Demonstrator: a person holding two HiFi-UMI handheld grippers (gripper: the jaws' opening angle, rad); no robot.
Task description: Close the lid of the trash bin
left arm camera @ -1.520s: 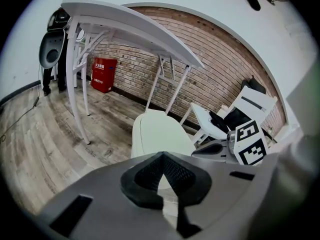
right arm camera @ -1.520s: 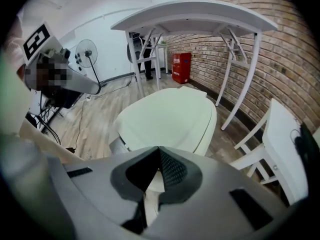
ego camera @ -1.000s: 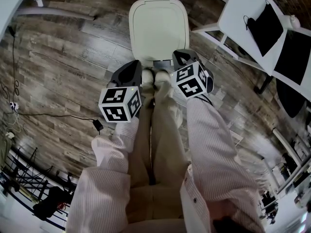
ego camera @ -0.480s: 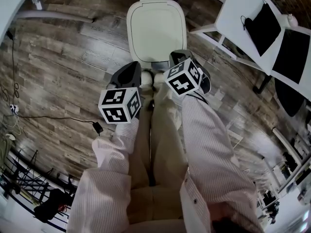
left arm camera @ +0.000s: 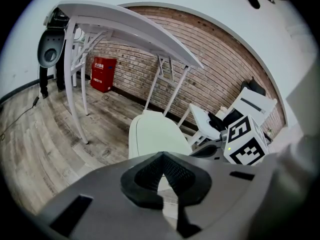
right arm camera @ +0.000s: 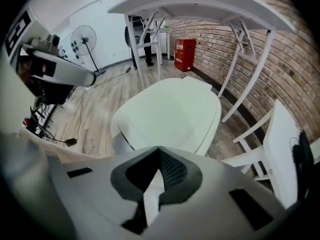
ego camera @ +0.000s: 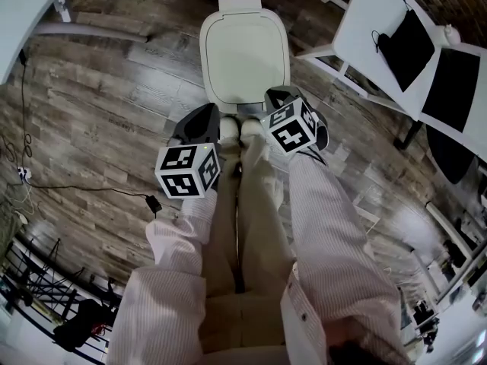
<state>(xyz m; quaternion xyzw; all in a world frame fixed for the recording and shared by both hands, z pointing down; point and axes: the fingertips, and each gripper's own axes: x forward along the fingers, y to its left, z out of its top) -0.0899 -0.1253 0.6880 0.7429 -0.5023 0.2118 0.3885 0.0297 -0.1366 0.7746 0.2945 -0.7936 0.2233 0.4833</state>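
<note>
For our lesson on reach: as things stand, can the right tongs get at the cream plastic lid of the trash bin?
Probably yes. The shut right tongs point down at the cream plastic lid, by its near edge, with nothing between them.

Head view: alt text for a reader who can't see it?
A cream trash bin, lid down, stands on a wood floor beyond the person's shoes. The left gripper and right gripper hang side by side near its front edge.
</note>
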